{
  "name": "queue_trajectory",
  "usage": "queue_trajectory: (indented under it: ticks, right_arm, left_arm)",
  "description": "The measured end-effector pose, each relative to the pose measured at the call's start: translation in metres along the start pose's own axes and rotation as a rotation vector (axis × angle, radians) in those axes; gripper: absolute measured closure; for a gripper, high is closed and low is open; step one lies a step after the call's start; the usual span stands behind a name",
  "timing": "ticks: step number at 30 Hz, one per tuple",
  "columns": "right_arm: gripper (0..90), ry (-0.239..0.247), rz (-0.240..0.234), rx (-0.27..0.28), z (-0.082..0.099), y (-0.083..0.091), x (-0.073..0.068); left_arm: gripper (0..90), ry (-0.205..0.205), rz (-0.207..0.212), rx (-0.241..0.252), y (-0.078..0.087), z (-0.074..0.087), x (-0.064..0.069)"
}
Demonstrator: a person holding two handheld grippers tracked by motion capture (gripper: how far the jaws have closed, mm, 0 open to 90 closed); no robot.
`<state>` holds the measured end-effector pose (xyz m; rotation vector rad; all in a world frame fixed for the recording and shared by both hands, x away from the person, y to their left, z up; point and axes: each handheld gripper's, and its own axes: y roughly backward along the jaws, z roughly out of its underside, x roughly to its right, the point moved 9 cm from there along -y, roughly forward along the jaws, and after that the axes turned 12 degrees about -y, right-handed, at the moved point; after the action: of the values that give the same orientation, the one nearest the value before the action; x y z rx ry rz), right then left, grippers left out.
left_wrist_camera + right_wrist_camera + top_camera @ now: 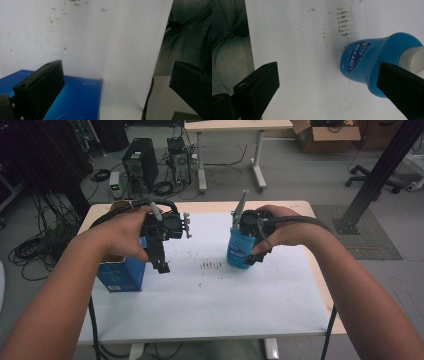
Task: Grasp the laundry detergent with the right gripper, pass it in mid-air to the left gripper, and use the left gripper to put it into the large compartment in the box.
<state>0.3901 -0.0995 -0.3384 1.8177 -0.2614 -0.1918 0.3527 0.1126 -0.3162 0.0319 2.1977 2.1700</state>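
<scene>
This looks like a lab or a technical workroom. A small wooden table [320, 285] with a stained white sheet [215, 295] on it stands on a grey carpet floor [300, 185]. Behind it, two computer towers [140, 165] sit on the floor among loose black cables [30, 252] and a power strip. Farther back stands a second desk [235, 125] on white legs, an open cardboard box [325, 135], the base of an office chair [372, 177] and a slanted black metal beam [382, 170]
</scene>
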Motion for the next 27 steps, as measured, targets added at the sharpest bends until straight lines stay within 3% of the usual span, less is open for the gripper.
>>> queue_trajectory:
  ticks: [7, 15, 22, 27]
  right_arm:
    - [4.5, 0.000, 0.000, 0.007, 0.001, 0.001, 0.002]
    - [4.5, -0.021, -0.002, 0.046, 0.005, 0.001, 0.002]
    - [5.2, -0.041, -0.003, 0.066, 0.020, -0.006, 0.001]
    - [5.0, -0.088, 0.033, 0.111, 0.032, -0.006, 0.006]
  left_arm:
    - [0.2, -0.004, -0.010, -0.008, 0.004, 0.000, -0.006]
    - [0.2, -0.011, -0.006, 0.005, 0.002, -0.002, -0.003]
    - [0.2, -0.011, -0.003, 0.011, -0.002, -0.004, 0.003]
    - [0.2, -0.021, -0.007, -0.003, -0.005, -0.006, 0.006]
